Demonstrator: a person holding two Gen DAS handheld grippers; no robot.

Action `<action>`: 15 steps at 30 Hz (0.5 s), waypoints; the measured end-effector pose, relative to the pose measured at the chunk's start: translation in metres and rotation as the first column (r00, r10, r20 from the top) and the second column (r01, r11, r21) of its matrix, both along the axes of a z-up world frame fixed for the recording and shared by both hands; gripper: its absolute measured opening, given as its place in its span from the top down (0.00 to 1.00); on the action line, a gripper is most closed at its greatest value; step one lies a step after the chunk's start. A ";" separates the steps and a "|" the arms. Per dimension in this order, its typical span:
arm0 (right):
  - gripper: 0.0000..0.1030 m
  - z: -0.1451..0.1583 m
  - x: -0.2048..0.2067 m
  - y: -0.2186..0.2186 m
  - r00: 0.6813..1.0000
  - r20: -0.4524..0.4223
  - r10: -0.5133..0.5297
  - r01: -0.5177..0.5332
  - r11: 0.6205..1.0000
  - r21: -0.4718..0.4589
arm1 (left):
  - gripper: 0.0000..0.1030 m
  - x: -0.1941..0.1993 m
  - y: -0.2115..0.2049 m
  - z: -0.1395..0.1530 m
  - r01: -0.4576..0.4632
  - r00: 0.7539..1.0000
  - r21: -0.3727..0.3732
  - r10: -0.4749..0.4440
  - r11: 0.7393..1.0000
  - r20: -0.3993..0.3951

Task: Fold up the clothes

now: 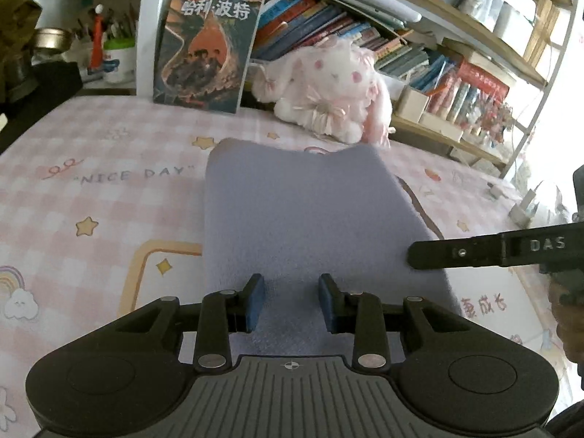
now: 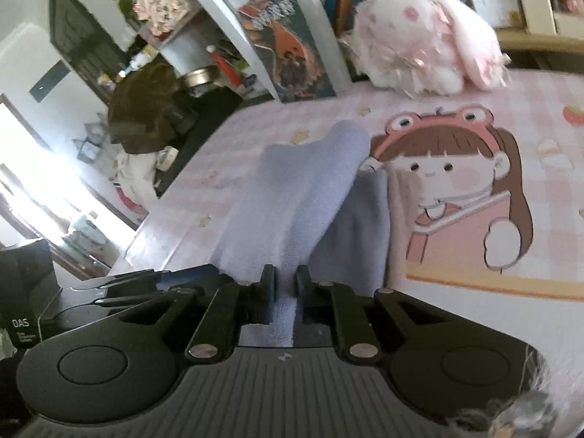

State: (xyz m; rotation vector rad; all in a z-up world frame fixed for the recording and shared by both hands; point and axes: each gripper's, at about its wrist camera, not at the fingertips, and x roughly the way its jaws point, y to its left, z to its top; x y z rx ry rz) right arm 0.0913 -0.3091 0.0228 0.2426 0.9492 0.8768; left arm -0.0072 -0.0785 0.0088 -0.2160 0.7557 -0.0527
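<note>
Seemingly well into the job, the left wrist view shows the lavender cloth (image 1: 303, 219) lying as a neat oblong panel on the pink checked sheet (image 1: 91, 189), stretching straight ahead of the left gripper (image 1: 292, 301). Its jaws stand partly apart with the near end of the cloth running between and under them; the blue pads (image 1: 255, 303) do not visibly press on it, so I read it as loose rather than gripping. Off to its right, the right gripper's black finger (image 1: 456, 253) reaches in to the cloth's right edge. Beyond the cloth sit a plush toy (image 1: 328, 91) and a propped book (image 1: 208, 47).

From the right wrist view, the right gripper (image 2: 285, 292) is nearly closed, pinching a ridge of the lavender cloth (image 2: 310, 189) that rises from the sheet toward its jaws. Ahead and to its right a lower layer lies flat beside the cartoon girl print (image 2: 456, 189).

Judging by this, one or more folds are done; the lifted edge has yet to be laid over and smoothed.
</note>
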 end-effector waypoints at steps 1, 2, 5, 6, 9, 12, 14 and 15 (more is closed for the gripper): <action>0.90 -0.003 0.001 0.001 1.000 -0.010 -0.009 0.009 1.000 -0.016 | 0.69 0.000 -0.001 0.000 0.009 1.000 0.006 -0.009 1.000 -0.002; 0.90 -0.009 0.003 0.002 1.000 -0.021 -0.018 0.017 0.999 -0.047 | 0.69 0.000 -0.002 0.000 0.019 1.000 0.013 -0.019 1.000 -0.003; 0.90 -0.027 0.007 0.006 0.997 -0.063 -0.042 0.035 0.994 -0.107 | 0.68 0.000 -0.004 -0.001 0.035 0.999 0.026 -0.035 0.999 -0.004; 0.90 -0.029 0.008 0.006 0.996 -0.072 -0.049 0.041 0.994 -0.101 | 0.68 -0.001 -0.004 -0.001 0.036 0.999 0.029 -0.036 0.999 -0.003; 0.89 -0.023 0.003 0.011 0.999 -0.027 -0.025 0.021 0.991 -0.132 | 0.68 -0.001 -0.002 0.003 0.029 1.000 0.027 -0.029 0.999 -0.001; 0.84 -0.012 -0.005 0.011 0.999 0.053 -0.012 0.021 0.986 -0.165 | 0.66 -0.007 0.000 0.013 -0.011 1.000 0.046 0.010 0.999 0.025; 0.68 -0.004 -0.011 0.009 0.994 0.111 -0.016 0.037 0.982 -0.188 | 0.56 -0.009 0.007 0.018 -0.034 0.999 0.032 0.033 0.999 0.044; 0.52 -0.001 -0.013 0.008 0.991 0.133 -0.020 0.046 0.979 -0.199 | 0.47 -0.010 0.011 0.021 -0.045 0.998 0.026 0.044 0.999 0.052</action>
